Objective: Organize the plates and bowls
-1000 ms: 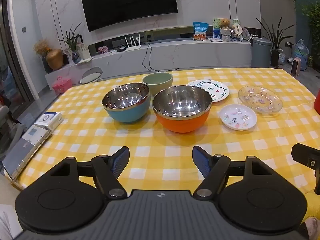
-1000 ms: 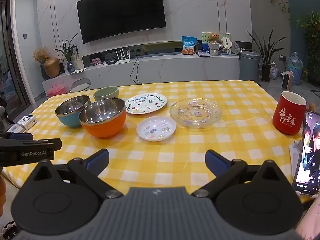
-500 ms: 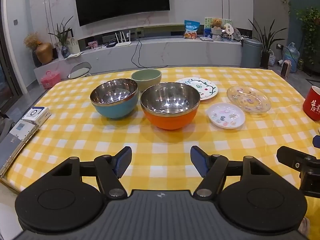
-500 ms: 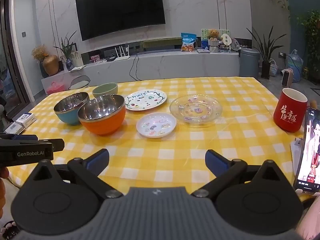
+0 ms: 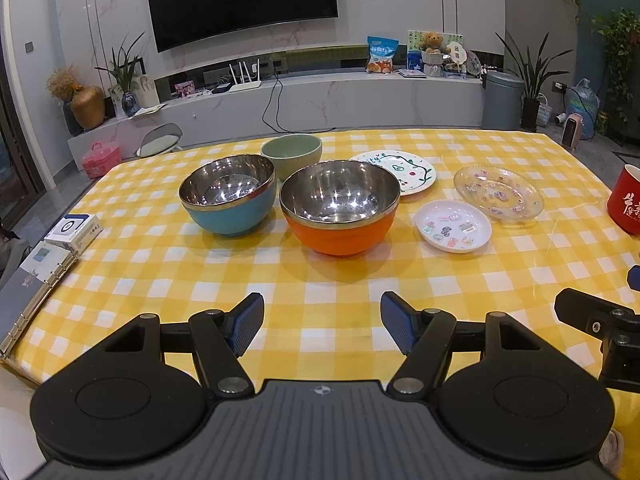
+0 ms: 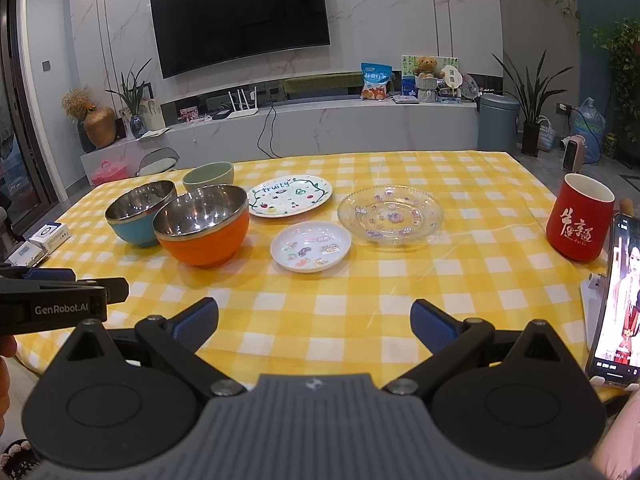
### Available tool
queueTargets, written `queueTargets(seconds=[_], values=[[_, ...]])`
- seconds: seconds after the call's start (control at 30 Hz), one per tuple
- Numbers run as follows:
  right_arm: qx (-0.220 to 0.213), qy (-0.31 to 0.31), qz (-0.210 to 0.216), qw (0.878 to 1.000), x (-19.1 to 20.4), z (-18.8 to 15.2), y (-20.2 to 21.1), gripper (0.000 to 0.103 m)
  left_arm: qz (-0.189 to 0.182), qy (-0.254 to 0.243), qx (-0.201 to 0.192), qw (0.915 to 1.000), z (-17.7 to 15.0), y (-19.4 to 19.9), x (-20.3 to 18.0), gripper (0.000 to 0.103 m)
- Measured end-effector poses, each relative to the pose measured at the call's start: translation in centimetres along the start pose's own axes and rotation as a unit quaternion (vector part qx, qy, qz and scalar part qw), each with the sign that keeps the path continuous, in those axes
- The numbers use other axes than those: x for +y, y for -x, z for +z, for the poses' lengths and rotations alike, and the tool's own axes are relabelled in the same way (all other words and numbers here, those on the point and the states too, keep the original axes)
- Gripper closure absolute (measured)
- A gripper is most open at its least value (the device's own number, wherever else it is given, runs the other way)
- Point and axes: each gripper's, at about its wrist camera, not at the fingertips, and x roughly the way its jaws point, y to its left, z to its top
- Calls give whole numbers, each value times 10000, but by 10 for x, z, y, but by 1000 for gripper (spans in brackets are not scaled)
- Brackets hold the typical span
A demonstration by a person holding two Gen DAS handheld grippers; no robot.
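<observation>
On the yellow checked table (image 5: 320,280) stand an orange steel-lined bowl (image 5: 340,207), a blue steel-lined bowl (image 5: 227,200) to its left and a green bowl (image 5: 292,154) behind them. To the right lie a white painted plate (image 5: 404,170), a small white plate (image 5: 453,225) and a clear glass plate (image 5: 498,193). My left gripper (image 5: 322,326) hangs open over the near edge, short of the orange bowl. My right gripper (image 6: 314,322) is open too, near the small white plate (image 6: 311,246), with the glass plate (image 6: 390,215) and orange bowl (image 6: 202,230) beyond.
A red mug (image 6: 580,216) and a propped phone (image 6: 616,300) stand at the table's right edge. A small box (image 5: 74,232) and a ring binder (image 5: 28,292) lie at the left edge. A TV wall and low shelf are behind the table.
Both views have shifted only slightly; the left gripper has drifted right and a little back, so the bowls sit nearer the view's centre. Both grippers stay open and nothing on the table has moved.
</observation>
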Motion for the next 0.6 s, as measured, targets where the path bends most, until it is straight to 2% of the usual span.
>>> queueTargets(seconds=[0.6], values=[[15,29,-9,10000,-1,-2,-1,3,9,-4,22,10000,-1,0,2,24]])
